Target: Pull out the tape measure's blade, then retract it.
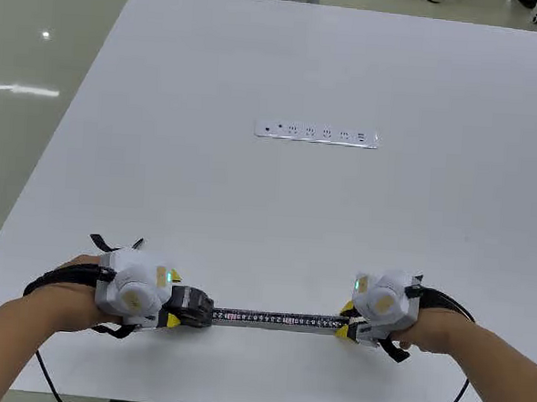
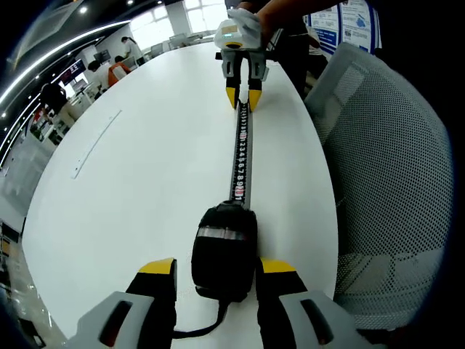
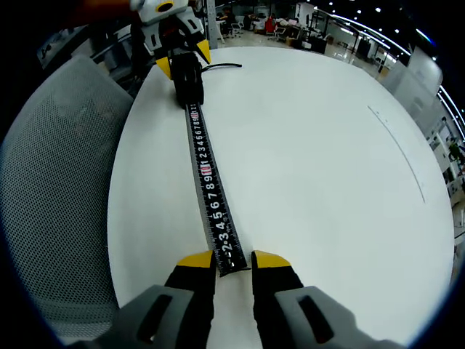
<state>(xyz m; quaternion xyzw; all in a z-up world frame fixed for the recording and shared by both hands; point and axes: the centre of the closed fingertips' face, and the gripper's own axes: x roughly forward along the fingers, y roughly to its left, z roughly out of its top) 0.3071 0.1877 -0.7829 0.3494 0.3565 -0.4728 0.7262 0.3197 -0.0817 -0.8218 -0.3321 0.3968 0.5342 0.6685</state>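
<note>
Nearest in the head view, the person's 2 hands hold the grippers low over the near edge of the white table (image 1: pixel 250 200), well apart from each other. The left gripper (image 1: pixel 175 299) has its 2 yellow-tipped jaws pressed against the sides of the black tape measure case (image 1: pixel 194 306), which rests on the tabletop. In the left gripper view the case (image 2: pixel 224 251) sits squarely between the jaws of the left gripper (image 2: pixel 218 267), a dark strap trailing beneath it. The blade (image 1: pixel 275 319) is drawn out and lies flat on the table in a straight line between the grippers. The right gripper (image 1: pixel 343 320) pinches its free end. In the right gripper view the blade (image 3: pixel 209 189) runs from the right gripper (image 3: pixel 233 259) to the far case (image 3: pixel 187 76), printed digits 2 to 9 legible near the tip. A white power strip (image 1: pixel 316 134) lies farther back, mid-table. A grey mesh chair (image 2: pixel 392 167) stands beside the table edge.
</note>
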